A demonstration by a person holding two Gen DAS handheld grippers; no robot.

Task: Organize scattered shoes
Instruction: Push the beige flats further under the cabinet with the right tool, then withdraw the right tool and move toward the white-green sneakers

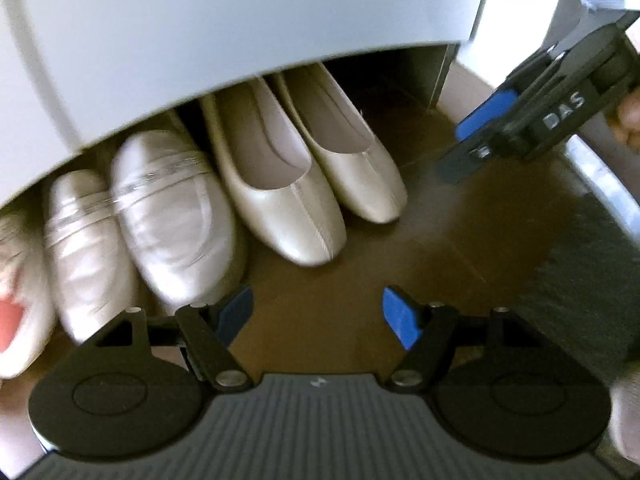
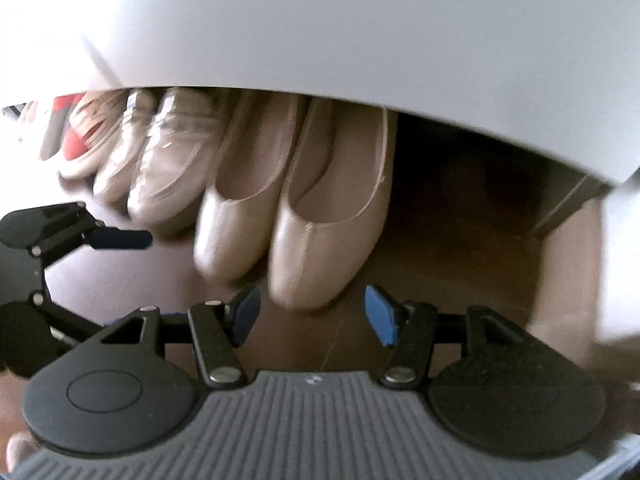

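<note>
Under the white shelf board (image 1: 200,40), on the brown floor (image 1: 460,248), a pair of cream flats (image 1: 288,184) is set side by side, long axes running back beneath the board, toes turned outward toward both cameras. Silver loafers (image 1: 168,208) are lined up just beside them. The board's edge hides the heels. Both the left gripper (image 1: 318,314) and right gripper (image 2: 310,314) are held parted, with nothing gripped.

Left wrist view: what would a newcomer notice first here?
A row of pale shoes tucked under a white shelf: the cream ballet flats side by side in the middle, the silvery loafers to their left. In front, the left gripper stands open and empty above the brown floor.
</note>
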